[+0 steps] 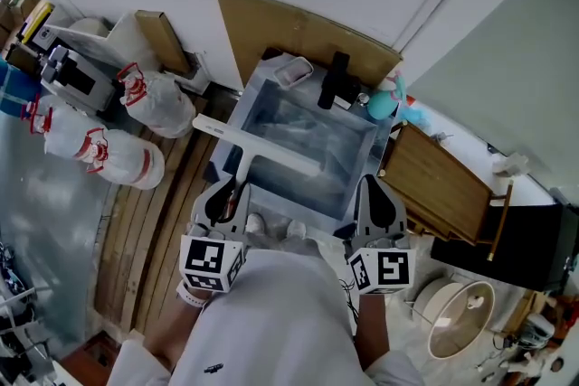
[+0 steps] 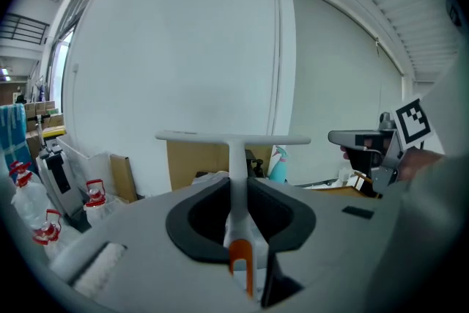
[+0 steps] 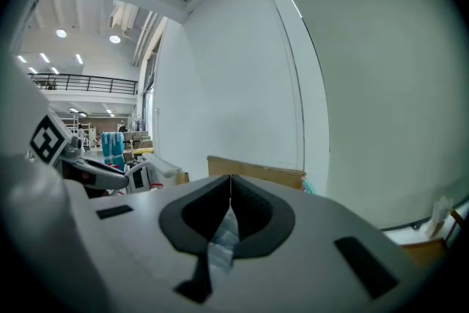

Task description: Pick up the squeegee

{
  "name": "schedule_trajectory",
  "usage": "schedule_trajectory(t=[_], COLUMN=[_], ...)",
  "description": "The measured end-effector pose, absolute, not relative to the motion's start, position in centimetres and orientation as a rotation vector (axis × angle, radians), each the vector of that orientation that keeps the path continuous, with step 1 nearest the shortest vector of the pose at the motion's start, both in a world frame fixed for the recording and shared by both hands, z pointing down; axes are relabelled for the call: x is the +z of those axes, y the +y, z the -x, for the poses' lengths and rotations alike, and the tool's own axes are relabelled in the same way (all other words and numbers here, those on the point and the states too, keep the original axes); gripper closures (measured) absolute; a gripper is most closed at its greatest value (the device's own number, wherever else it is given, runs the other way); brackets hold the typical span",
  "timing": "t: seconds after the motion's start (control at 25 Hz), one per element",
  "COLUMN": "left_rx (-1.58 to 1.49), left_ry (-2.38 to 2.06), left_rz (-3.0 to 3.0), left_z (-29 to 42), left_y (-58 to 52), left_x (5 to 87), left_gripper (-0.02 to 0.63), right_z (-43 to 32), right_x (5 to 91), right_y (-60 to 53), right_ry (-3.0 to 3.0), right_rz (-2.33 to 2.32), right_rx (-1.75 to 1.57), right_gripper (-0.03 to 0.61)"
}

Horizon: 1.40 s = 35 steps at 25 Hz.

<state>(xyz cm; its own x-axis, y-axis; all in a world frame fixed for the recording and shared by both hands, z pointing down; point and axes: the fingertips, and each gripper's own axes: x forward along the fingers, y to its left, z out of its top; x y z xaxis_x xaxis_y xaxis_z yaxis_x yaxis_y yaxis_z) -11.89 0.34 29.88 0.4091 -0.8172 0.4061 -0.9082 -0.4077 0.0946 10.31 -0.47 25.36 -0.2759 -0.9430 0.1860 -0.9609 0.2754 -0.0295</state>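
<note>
The squeegee (image 1: 256,146) is white and T-shaped, with a long blade and a thin handle that ends in an orange part (image 2: 240,260). My left gripper (image 1: 227,191) is shut on that handle, holding the squeegee in the air over the near edge of a plastic-lined bin (image 1: 271,90). In the left gripper view the handle rises between the black pads and the blade (image 2: 233,137) lies level across the top. My right gripper (image 1: 377,194) hovers beside it to the right, apart from the squeegee. Its jaws (image 3: 230,184) are shut with nothing held.
A cardboard sheet (image 1: 298,33) leans on the white wall behind the bin. A teal spray bottle (image 1: 384,105) and a black object (image 1: 336,79) stand on the bin's far rim. Bagged bottles (image 1: 109,154) lie at the left, a wooden board (image 1: 441,187) at the right.
</note>
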Motion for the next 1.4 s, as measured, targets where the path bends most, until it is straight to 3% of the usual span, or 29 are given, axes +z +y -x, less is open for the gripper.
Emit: schedule_trajectory(t=[1.4], left_rx=[0.438], left_ry=[-1.472], left_rz=[-2.386], left_z=[11.5], left_y=[-0.5], left_x=[30.4], left_gripper=[0.546], right_z=[-9.5], right_x=[26.4], right_y=[-0.8], right_ry=[-2.378], right_rz=[-1.778], right_rx=[0.196], right_gripper=[0.572])
